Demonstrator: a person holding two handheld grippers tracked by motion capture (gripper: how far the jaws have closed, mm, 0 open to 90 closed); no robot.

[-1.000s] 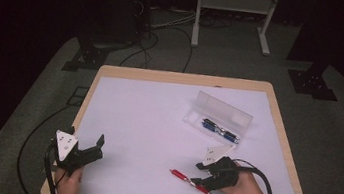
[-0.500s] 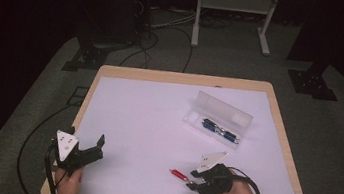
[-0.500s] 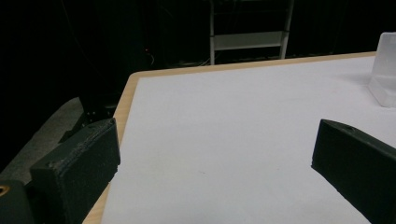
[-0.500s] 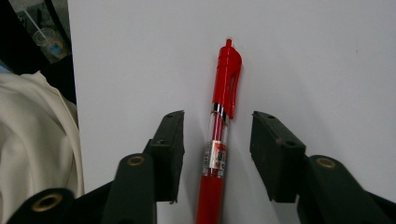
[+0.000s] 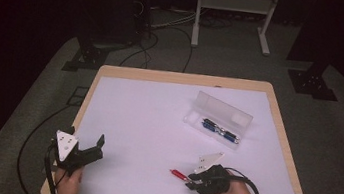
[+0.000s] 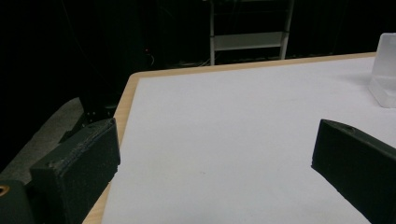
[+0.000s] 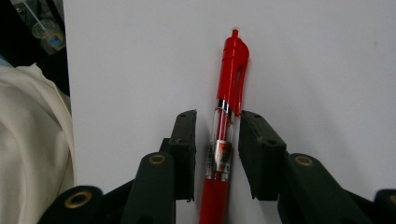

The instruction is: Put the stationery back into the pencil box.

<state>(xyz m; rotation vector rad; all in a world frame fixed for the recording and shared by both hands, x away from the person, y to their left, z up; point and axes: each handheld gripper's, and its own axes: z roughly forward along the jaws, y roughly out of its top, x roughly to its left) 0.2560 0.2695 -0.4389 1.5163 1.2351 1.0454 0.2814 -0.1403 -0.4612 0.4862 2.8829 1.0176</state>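
A red pen (image 7: 225,135) is lying flat on the white sheet covering the desk (image 5: 156,125), near the desk's front edge and right of the middle. In the high view the pen (image 5: 180,175) is running roughly left to right, its clip end sticking out to the left of the right gripper (image 5: 194,179). In the right gripper view its long axis is running straight up between the two black fingers (image 7: 184,149), clip and push-button end pointing away from the gripper, the clear barrel sitting in the gap. The fingers are standing on either side of the barrel, very close to it, not visibly pressing on it. The left gripper (image 5: 94,148) is sitting near the front left corner, its fingers (image 6: 79,163) spread wide with nothing between them. Farther back on the right, a clear plastic case (image 5: 218,119) is lying open, holding a few dark pens (image 5: 220,131) in its tray
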